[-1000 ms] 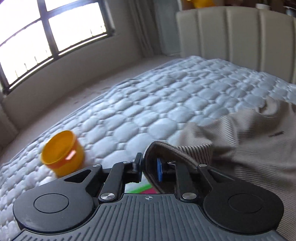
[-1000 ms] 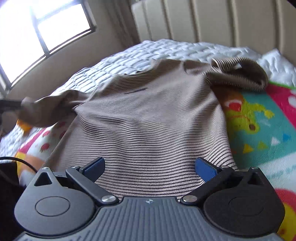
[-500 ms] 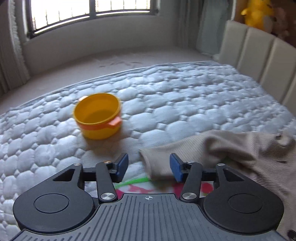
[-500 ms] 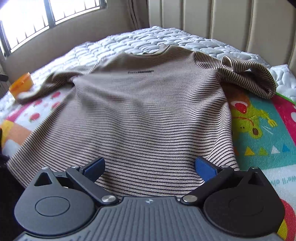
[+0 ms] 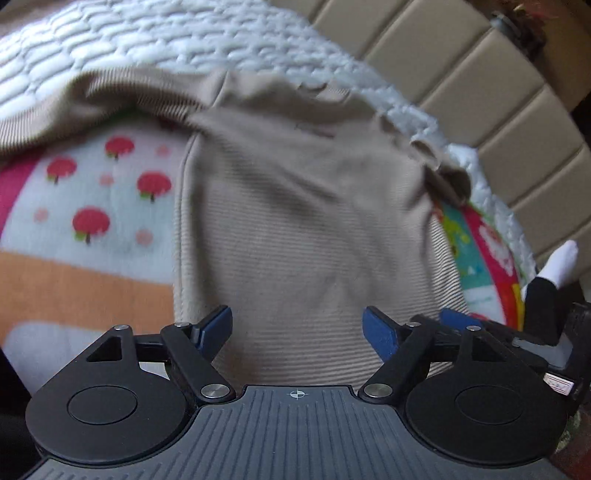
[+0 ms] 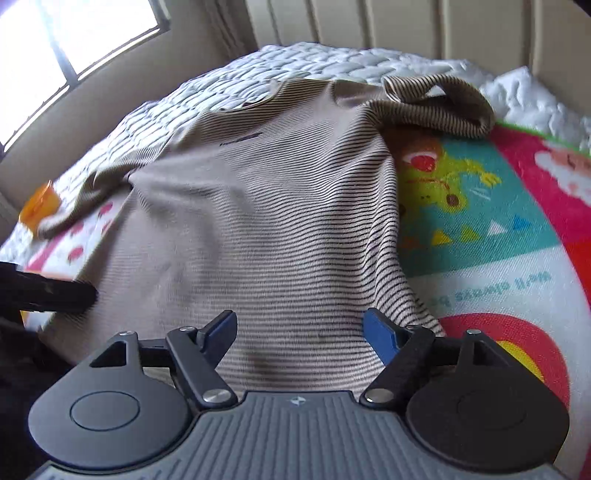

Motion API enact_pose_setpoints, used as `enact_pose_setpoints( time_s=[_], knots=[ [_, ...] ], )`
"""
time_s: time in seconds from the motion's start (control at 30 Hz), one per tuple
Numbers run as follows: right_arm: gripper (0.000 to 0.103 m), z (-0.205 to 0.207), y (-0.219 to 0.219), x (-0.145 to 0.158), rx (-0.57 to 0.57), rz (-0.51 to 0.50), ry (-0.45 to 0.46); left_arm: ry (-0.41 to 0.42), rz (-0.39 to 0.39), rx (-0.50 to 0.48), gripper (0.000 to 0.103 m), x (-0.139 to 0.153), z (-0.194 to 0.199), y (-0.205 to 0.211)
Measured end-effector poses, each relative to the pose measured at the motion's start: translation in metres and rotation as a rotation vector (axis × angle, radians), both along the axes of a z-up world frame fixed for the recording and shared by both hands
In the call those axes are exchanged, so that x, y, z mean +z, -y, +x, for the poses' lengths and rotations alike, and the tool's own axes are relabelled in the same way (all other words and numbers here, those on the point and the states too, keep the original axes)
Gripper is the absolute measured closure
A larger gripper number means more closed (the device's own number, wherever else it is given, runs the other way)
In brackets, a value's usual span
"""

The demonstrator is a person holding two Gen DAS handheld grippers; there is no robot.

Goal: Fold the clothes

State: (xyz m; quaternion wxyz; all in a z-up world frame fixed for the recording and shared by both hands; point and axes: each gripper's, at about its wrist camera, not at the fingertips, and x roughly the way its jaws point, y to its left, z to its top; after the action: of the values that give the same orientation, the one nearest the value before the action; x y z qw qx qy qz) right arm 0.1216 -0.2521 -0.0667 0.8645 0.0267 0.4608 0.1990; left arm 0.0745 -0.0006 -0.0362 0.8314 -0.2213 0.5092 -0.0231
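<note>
Spread flat on a cartoon blanket (image 6: 480,236) over the quilted bed (image 6: 295,62): a striped shirt (image 6: 280,206), hem nearest both cameras, collar far off toward the padded headboard (image 6: 406,26). Long axis running straight away from the jaws, hem to collar.

Left gripper (image 5: 297,328) over the hem's left part, jaws opening, nothing pinched — cloth lying under and between the blue pads, not pressed. Right gripper (image 6: 299,332) over the hem's right part, jaws closing but pads apart from the fabric so far; no grip yet.

One sleeve stretched out to the left toward an orange cup (image 6: 38,206); the other bunched up near the collar at right. Probably a hem pinch next, one corner per gripper, then a carry up along the axis toward the collar. Right looks nearer to taking hold — already narrowing on the hem edge. Bunched sleeve likely to spoil a clean fold unless tucked in first.
</note>
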Motion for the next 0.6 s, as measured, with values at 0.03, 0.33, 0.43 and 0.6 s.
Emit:
enact_pose_setpoints(
  time_s=[0.03, 0.33, 0.43, 0.6],
  knots=[
    [0.026, -0.003, -0.001, 0.0, 0.009, -0.016, -0.001, -0.044, 0.007, 0.015, 0.021, -0.01, -0.002, -0.002],
    [0.029, -0.024, 0.008, 0.029, -0.058, -0.059, 0.195, -0.062, 0.117, -0.042, 0.015, -0.008, -0.007, 0.013],
    [0.029, -0.007, 0.019, 0.016, -0.154, -0.115, 0.147, -0.067, 0.134, -0.058, 0.013, -0.009, -0.005, 0.017],
    [0.059, -0.001, 0.024, 0.004, -0.128, -0.044, 0.057, -0.061, 0.128, -0.062, 0.011, -0.01, -0.005, 0.017]
  ],
)
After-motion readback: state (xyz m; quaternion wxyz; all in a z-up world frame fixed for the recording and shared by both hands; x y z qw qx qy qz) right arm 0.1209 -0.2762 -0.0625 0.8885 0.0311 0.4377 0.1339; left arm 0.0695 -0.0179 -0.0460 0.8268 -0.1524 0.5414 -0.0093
